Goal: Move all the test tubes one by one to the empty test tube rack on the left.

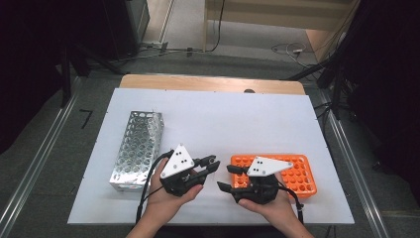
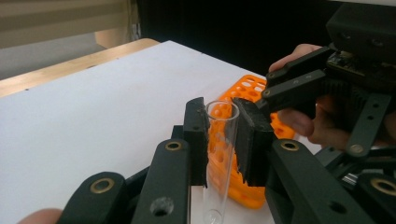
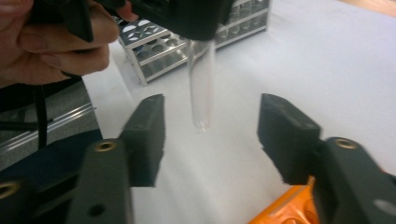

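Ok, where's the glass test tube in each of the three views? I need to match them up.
High view: too small to make out; it would be at the left gripper tips.
Left gripper view: centre, test tube upright, clamped between the jaws.
Right gripper view: upper centre, test tube hanging, round end down.
Shared landmark: orange rack.

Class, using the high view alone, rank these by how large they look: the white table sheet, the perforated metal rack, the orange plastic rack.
1. White table sheet.
2 and 3. Perforated metal rack and orange plastic rack look alike in size; the right gripper hides part of the orange one.
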The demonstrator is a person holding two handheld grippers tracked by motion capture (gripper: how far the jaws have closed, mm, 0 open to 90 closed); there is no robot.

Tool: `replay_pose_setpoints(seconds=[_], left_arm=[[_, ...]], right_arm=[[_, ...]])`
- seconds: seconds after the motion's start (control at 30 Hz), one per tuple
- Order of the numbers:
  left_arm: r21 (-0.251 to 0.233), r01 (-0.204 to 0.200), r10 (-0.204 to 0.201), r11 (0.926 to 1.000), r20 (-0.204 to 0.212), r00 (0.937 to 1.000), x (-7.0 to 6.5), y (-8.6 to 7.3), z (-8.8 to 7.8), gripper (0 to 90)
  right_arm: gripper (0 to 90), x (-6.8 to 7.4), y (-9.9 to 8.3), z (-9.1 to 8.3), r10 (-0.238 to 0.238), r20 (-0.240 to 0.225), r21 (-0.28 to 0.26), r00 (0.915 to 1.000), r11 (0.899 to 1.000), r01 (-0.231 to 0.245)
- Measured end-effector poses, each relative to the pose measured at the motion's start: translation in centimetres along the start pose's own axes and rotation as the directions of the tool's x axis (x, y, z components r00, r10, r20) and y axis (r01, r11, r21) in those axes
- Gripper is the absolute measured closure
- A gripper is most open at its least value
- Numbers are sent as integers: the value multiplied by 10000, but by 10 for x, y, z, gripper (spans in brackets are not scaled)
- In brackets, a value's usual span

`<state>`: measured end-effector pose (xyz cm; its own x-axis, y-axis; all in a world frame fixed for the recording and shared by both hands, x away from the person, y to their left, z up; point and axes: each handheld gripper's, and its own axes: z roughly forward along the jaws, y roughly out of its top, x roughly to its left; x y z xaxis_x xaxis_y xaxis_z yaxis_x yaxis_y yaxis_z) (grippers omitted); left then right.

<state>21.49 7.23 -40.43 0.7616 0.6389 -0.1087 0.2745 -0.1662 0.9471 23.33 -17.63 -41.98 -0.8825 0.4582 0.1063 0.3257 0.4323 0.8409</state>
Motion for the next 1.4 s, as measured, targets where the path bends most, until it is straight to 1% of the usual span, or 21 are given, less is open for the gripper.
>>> replay_pose_setpoints(seconds=[0.03, 0.13, 0.23, 0.3, 0.47, 0.6, 0.63, 0.77, 0.83, 0.9, 0.97, 1.1, 1.17, 1.2, 1.23, 1.33, 1.4], left_arm=[[-15, 22, -22, 10000, -56, 10000, 2, 0, -1, 761], [-91, 83, -85, 9999, -224, 9997, 7, 2, -5, 761], [-173, 146, -152, 9997, -359, 9992, 12, 2, -8, 761], [-166, 183, -190, 9997, -490, 9986, 16, 3, -11, 761], [-304, 339, -361, 9990, -761, 9964, 26, 3, -17, 761], [-410, 439, -476, 9982, -955, 9943, 34, 4, -22, 761], [-392, 410, -448, 9984, -1036, 9936, 36, 4, -24, 761], [-512, 478, -541, 9975, -1297, 9901, 44, 5, -30, 761], [-601, 581, -664, 9965, -1480, 9868, 49, 5, -33, 761], [-638, 598, -696, 9962, -1646, 9839, 55, 5, -37, 761], [-752, 644, -775, 9951, -1865, 9794, 61, 5, -42, 761], [-788, 733, -897, 9942, -2302, 9690, 76, 2, -49, 761], [-903, 885, -1082, 9920, -2444, 9636, 83, 1, -53, 761], [-937, 934, -1146, 9912, -2556, 9600, 86, 0, -56, 761], [-992, 980, -1210, 9902, -2617, 9575, 89, 0, -58, 761], [-1045, 1025, -1287, 9892, -2866, 9494, 96, -2, -62, 761], [-1063, 1026, -1302, 9890, -2996, 9451, 100, -3, -63, 761]], right_arm=[[310, -2, 0, -1, 73, 6, -35, 10000, 10000, -73], [225, -6, 0, -5, 252, 225, -120, 9994, 9996, -249], [158, -9, -1, -8, 268, 361, -240, 9990, 9994, -259], [92, -11, -2, -10, 335, 458, -222, 9984, 9992, -325], [8, -20, -5, -17, 481, 282, -414, 9984, 9980, -469], [0, -29, -8, -22, 623, 349, -538, 9975, 9967, -603], [0, -30, -9, -23, 659, 418, -559, 9969, 9964, -636], [0, -37, -11, -28, 686, 626, -604, 9957, 9961, -649], [0, -40, -12, -29, 759, 686, -619, 9948, 9955, -717], [0, -42, -13, -31, 782, 756, -625, 9941, 9953, -736], [0, -45, -15, -33, 807, 825, -613, 9933, 9952, -758], [0, -51, -18, -35, 911, 975, -613, 9911, 9945, -854], [0, -53, -20, -36, 1000, 1047, -623, 9895, 9936, -938], [0, -54, -20, -36, 1028, 1054, -638, 9891, 9933, -964], [0, -55, -21, -37, 995, 1104, -609, 9889, 9938, -932], [0, -58, -22, -38, 1021, 1155, -626, 9880, 9935, -954], [0, -59, -22, -39, 1026, 1230, -632, 9871, 9934, -954]])
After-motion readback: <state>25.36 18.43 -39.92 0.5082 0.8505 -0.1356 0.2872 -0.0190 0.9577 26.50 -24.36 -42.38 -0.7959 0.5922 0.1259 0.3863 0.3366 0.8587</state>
